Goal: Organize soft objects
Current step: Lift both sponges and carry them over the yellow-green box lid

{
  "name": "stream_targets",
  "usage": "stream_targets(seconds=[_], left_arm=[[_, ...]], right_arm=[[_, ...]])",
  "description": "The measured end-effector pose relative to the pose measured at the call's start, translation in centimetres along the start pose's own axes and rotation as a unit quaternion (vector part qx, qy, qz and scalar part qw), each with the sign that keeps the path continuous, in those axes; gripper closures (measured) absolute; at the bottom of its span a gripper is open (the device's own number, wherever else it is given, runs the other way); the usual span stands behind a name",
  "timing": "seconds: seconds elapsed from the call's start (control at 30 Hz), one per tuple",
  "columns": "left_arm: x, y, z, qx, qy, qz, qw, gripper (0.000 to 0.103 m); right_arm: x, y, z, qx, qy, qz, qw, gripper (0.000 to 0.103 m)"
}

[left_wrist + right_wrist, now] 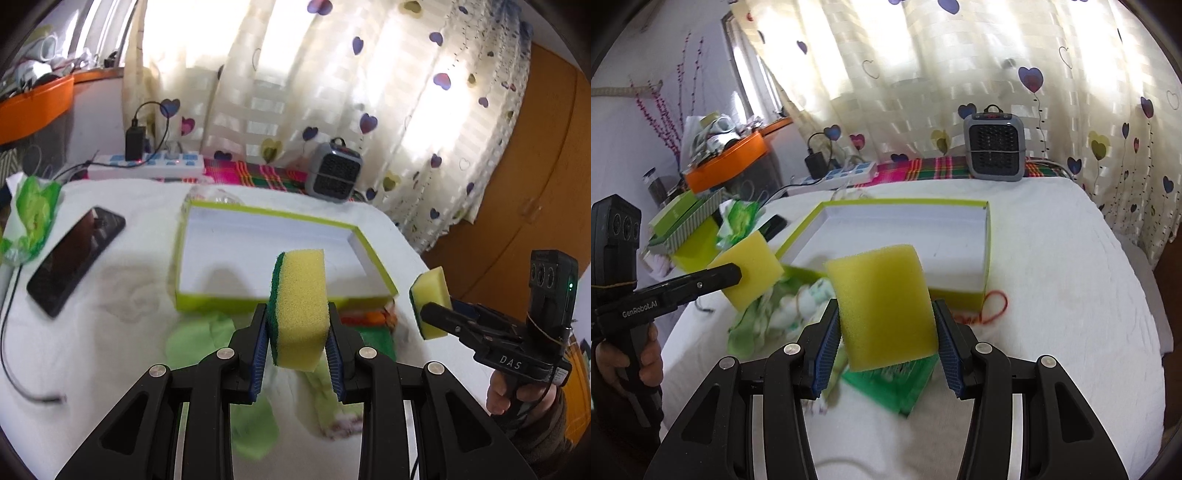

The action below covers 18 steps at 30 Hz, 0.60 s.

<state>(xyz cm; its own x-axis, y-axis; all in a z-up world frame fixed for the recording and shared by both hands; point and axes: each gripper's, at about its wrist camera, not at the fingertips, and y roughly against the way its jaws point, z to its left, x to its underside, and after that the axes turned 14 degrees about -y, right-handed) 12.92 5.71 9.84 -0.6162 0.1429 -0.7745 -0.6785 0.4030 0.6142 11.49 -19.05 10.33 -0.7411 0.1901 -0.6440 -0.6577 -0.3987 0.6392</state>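
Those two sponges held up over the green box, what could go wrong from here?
1. The left gripper pinches its sponge only near the lower end, so it might tip or slip out.
2. The right gripper holds its sponge near the box's front wall; released too soon, it may land among the green cloths outside.
3. Both sponges are heading for the same box and might bump.
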Motion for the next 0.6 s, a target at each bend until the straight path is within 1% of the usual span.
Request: stream_targets(seconds=[0.13,0.27,0.4,0.5,0.53,0.6], left_arm=[[-1.2,-1.6,1.1,0.011,0.004,0.005,0.9999,0.077],[-2.2,-4.2,2.9,0.03,0.027,0.024,0.9989,0.077],[-3.5,-6.4,4.4,0.036,0.043,0.037,0.9977,0.077],[-4.1,-7.8,5.0,0.042,0.045,0.046,0.9971,0.077],[-4.5,-8.5,5.3,0.042,0.047,0.053,0.9966,0.077],[-4.9,-9.4,5.5,0.039,0.042,0.055,0.9968,0.077]], right_arm=[[-1.7,-1.6,-0.3,0.016,-0.009,0.004,1.0,0.053],[-3.2,-3.3,-0.7,0.029,-0.019,0.008,0.999,0.053],[-4.7,-5.3,-1.4,0.039,-0.033,0.018,0.999,0.053],[-5.5,-6.8,-2.0,0.045,-0.041,0.028,0.998,0.053],[-5.7,-7.3,-2.1,0.047,-0.042,0.031,0.997,0.053],[-6.3,-8.3,-2.4,0.052,-0.043,0.036,0.997,0.053]])
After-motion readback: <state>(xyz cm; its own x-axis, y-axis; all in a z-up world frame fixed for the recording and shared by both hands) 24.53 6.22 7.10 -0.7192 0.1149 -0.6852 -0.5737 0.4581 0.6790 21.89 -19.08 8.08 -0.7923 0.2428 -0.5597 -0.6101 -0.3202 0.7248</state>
